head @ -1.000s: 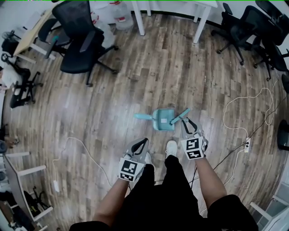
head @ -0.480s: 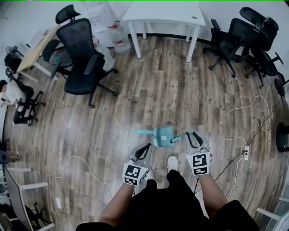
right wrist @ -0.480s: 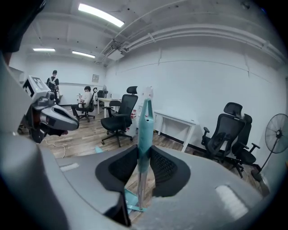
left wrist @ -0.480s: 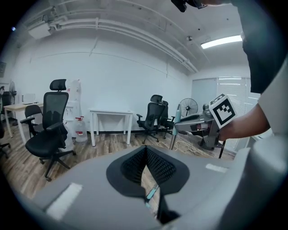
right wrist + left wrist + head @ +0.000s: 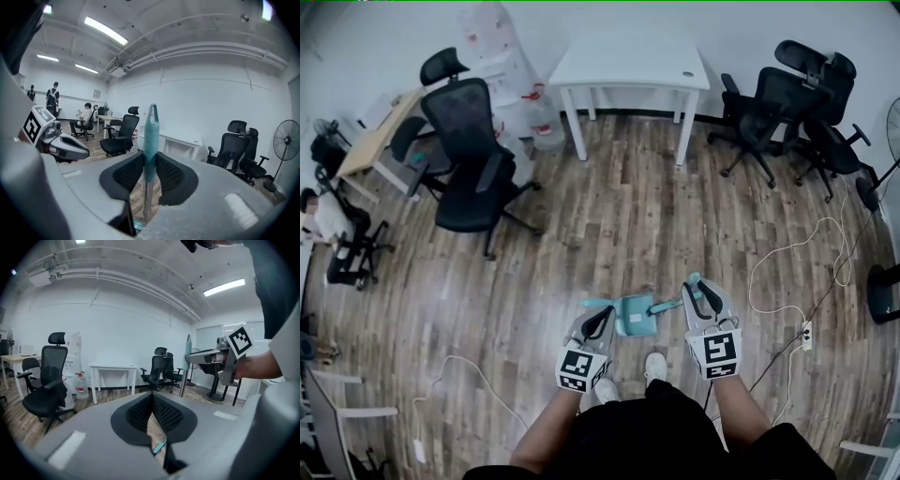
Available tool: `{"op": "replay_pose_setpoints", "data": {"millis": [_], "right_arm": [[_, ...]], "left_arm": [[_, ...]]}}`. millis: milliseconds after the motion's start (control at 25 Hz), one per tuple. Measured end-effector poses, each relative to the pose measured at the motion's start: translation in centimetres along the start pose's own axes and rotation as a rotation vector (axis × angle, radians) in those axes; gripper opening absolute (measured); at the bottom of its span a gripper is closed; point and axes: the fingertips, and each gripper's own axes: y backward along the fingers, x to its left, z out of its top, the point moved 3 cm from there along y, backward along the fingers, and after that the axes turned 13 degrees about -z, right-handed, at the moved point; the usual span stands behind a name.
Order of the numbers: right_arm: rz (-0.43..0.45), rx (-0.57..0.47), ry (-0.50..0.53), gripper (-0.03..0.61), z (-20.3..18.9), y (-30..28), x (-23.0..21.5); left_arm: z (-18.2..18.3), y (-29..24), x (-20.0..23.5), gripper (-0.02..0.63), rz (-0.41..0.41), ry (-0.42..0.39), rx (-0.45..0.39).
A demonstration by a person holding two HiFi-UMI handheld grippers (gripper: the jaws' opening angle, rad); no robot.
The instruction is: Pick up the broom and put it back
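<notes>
My right gripper [image 5: 699, 289] is shut on the broom's teal handle [image 5: 693, 280], held above the wood floor in front of my feet. In the right gripper view the handle [image 5: 150, 136] stands upright, pinched between the pads, and its metal shaft runs down out of sight. The teal dustpan [image 5: 636, 314] lies on the floor between the two grippers, with its handle [image 5: 598, 304] pointing left. My left gripper [image 5: 601, 315] hovers beside that handle, pads together on nothing [image 5: 152, 399]. The left gripper view shows the right gripper [image 5: 211, 357] holding the broom [image 5: 188, 350].
A white table [image 5: 628, 70] stands at the far wall. Black office chairs sit at the left [image 5: 473, 155] and the far right [image 5: 787, 103]. White cables and a power strip [image 5: 807, 333] lie on the floor at the right, another cable at the lower left [image 5: 450, 361].
Both grippers have risen, the right one lifting the broom handle upward. The head view has tilted up, so the table and far wall now show.
</notes>
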Motion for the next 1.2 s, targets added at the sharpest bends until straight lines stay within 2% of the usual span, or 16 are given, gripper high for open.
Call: {"op": "replay_pose_setpoints", "data": {"millis": [240,480,640,840,1200], "right_arm": [[-0.016,-0.099,-0.031,0.091,4.1,-0.6,-0.4],[-0.021,-0.197,-0.05,0.091,8.1,-1.0,-0.2],[-0.018,-0.245,-0.053,0.092,10.0,-1.1,-0.1],[-0.022,-0.267,-0.059,0.092,10.7,-1.4,0.2],[-0.011,-0.255,-0.061,0.094,11.0,-1.9,1.0]], "left_arm": [[2.9,-0.4,1.3,0.015,0.0,-0.036,-0.049],[7.5,-0.1,2.1,0.015,-0.005,-0.122,-0.115],[9.4,0.7,2.7,0.015,0.002,-0.145,-0.143],[9.7,1.2,2.8,0.015,-0.001,-0.158,-0.143],[9.4,1.8,3.3,0.015,0.005,-0.137,-0.141]]}}
